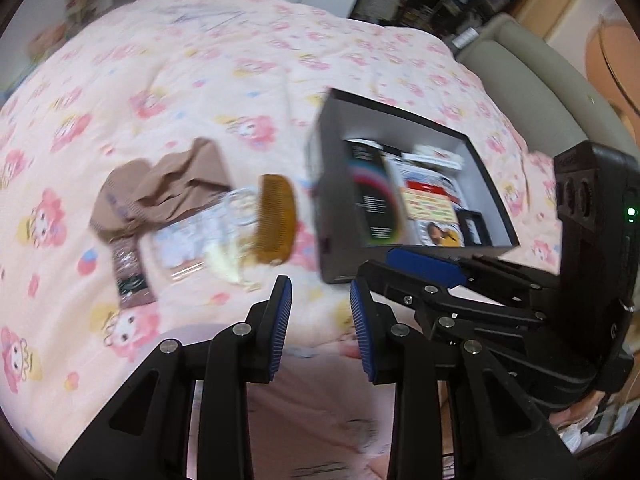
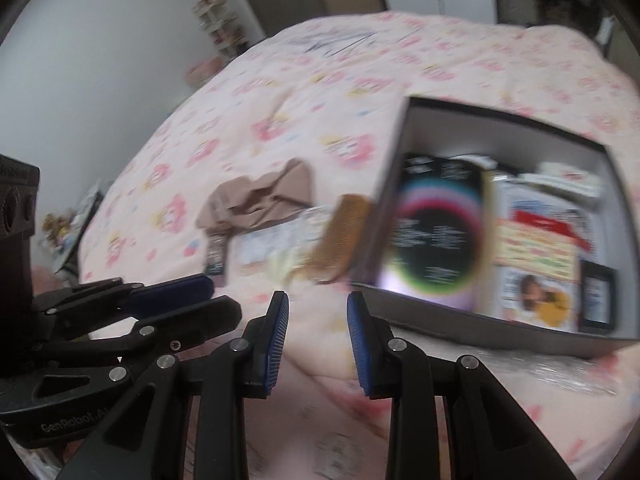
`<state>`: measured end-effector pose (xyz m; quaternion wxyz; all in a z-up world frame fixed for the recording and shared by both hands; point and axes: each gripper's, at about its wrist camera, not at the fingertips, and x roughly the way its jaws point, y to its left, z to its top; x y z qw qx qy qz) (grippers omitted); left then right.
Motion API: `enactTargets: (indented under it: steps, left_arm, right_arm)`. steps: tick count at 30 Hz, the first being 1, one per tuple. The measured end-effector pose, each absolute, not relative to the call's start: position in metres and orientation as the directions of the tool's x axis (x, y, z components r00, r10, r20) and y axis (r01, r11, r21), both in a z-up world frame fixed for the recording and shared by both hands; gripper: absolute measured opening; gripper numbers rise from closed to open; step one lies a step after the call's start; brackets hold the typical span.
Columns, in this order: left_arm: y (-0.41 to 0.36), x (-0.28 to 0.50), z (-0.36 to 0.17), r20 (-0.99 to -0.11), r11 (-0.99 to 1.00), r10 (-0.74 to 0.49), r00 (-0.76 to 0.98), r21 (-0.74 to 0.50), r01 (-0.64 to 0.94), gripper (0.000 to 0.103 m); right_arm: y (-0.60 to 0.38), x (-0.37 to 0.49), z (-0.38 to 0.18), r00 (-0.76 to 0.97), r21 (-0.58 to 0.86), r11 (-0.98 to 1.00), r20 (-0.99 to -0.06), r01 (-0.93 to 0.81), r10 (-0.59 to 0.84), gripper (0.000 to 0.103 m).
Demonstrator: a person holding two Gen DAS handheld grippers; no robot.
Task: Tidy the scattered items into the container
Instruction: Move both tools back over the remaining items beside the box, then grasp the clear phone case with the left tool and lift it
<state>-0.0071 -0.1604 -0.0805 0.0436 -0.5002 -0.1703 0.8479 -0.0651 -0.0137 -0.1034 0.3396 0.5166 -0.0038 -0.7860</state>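
pink cartoon-print quilt covering the bed, grey padded bed frame at its far edge, blurred cluttered shelf against a pale wall

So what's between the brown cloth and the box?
In the left wrist view, a clear plastic packet and a wooden comb lie between the brown cloth and the box.

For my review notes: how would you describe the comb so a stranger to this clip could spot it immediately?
Start at the open dark box on the pink cartoon-print bedspread. Just outside the box's left wall lies a small cluster of loose items. The comb is the one nearest the box: amber-brown, rigid, with a curved back and fine teeth, unlike the crumpled tan cloth and the clear plastic packet beside it.
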Motion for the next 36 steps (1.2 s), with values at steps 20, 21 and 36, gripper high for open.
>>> enactTargets:
  steps: [20,21,36]
  left_arm:
    - [-0.309,-0.042,-0.206,-0.835,-0.799,0.369,-0.409,-0.510,0.319,0.036]
    - [-0.308,-0.048,-0.211,-0.845,-0.805,0.361,-0.396,-0.496,0.324,0.036]
    - [-0.304,-0.084,-0.245,-0.782,-0.735,0.503,-0.367,-0.611,0.295,0.022]
  right_arm:
    - [-0.136,-0.121,-0.193,-0.047,0.290,-0.776,-0.924,0.561,-0.379,0.029]
    - [-0.137,-0.123,-0.195,-0.049,0.285,-0.782,-0.927,0.554,-0.372,0.029]
    - [-0.138,-0.132,-0.205,-0.078,0.248,-0.811,-0.938,0.530,-0.337,0.036]
